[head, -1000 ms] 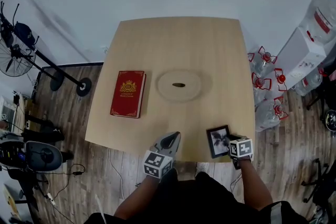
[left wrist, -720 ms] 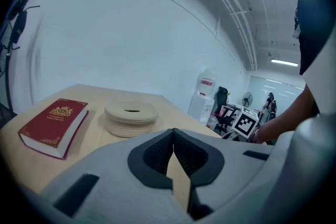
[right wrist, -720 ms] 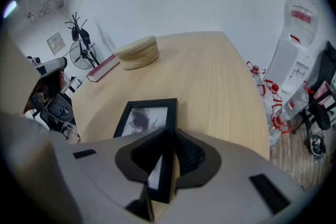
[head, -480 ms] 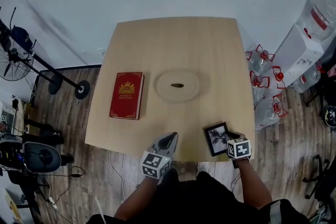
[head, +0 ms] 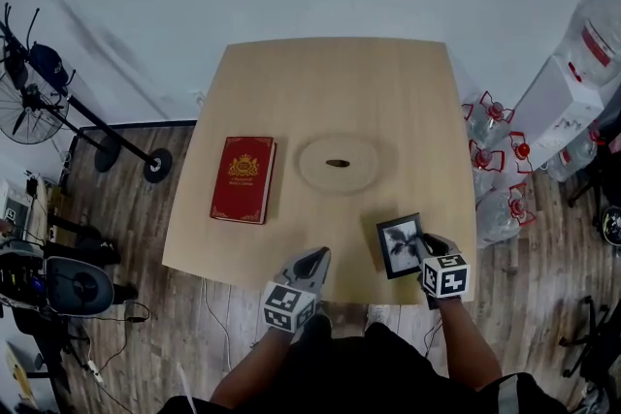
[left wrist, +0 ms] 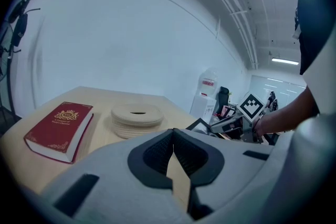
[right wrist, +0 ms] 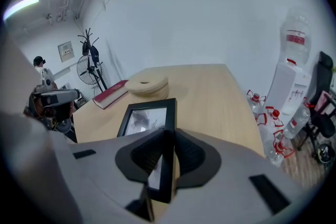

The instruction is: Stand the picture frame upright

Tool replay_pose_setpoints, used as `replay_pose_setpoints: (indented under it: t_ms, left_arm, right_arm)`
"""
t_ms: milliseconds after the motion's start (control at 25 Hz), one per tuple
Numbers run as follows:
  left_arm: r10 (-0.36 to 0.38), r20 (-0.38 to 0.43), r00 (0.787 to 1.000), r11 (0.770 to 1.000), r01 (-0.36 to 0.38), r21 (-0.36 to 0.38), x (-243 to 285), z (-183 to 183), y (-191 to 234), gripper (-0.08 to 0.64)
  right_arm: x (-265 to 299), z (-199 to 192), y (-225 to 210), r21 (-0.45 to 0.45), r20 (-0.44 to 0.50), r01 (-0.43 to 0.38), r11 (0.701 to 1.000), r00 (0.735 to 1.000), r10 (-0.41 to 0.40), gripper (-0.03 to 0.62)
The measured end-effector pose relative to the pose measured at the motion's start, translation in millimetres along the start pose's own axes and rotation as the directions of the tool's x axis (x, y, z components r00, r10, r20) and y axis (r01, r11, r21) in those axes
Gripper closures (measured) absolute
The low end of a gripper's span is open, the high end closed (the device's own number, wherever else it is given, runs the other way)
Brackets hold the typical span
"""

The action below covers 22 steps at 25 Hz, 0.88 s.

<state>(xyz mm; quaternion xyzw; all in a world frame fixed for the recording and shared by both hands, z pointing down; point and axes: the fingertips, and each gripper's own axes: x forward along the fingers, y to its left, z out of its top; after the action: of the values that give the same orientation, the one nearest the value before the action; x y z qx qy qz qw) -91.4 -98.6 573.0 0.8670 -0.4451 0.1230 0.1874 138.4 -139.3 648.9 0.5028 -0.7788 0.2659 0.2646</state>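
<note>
A fan (head: pixel 27 107) stands on the wooden floor (head: pixel 126 208) at the far left, beside the pale wooden worktop (head: pixel 340 82). On the left half of the worktop a red book (head: pixel 243 193) with a gold crest lies flat, cover up.

At the near edge, a little left of centre, the left claw (left wrist: pixel 173 136) hovers over the worktop. Its two jaws are pressed together at the tips with nothing between them.

In the middle of the worktop sits a round wooden disc (head: pixel 338 164) with a small dark slot at its centre, just right of the book and apart from it.

The picture frame (head: pixel 400 245), black with a black-and-white picture, is at the near right corner of the worktop, well apart from the disc. It lies close to flat with the picture facing up. Whether its near edge is raised off the surface cannot be told.

The right claw (head: pixel 424 249) has its jaws clamped on the frame's near right edge, one pad on each face, as the right gripper view shows.

On the floor past the worktop's right edge stand several clear water bottles (head: pixel 493 160) with red handles. Farther right is a white water dispenser (head: pixel 558 97) with a large bottle on top.
</note>
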Motion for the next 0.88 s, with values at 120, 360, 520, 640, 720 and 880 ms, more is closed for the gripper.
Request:
replay_pose_setpoints:
  t_ms: [120,360,520,640,720,880]
  left_arm:
    - [0.012,0.005,1.0,1.0,-0.012,-0.003,-4.6,2.1,8.8,0.557]
    - [0.042,0.019,0.999,0.999,-0.042,0.0,-17.8,7.2,36.3,0.557]
    - [0.053,0.026,0.998,0.999,-0.053,-0.004,-24.4,9.9,51.4,0.557]
    - [0.057,0.023,0.998,0.998,-0.057,-0.003,-29.7,10.3,66.3,0.557]
    - [0.054,0.017,0.998,0.999,-0.054,-0.002,-33.3,9.6,75.4,0.557]
    - [0.048,0.002,0.999,0.999,-0.048,0.005,-39.6,8.7,93.7,0.557]
  right_arm:
    - [3.0,23.0,8.8,-0.007,0.068,0.013,1.0,0.998,-0.012,0.526]
    - [19.5,60.5,34.8,0.024,0.15,-0.005,1.0,0.989,0.002,0.526]
    - [35.1,74.5,53.6,0.027,0.162,-0.024,0.999,0.987,0.019,0.526]
    - [50.7,80.7,71.1,0.057,0.161,-0.047,0.997,0.986,0.038,0.526]
    - [61.2,83.1,81.9,0.084,0.161,-0.056,0.995,0.986,0.042,0.526]
    - [80.2,88.1,100.4,0.118,0.165,-0.053,0.992,0.986,0.033,0.526]
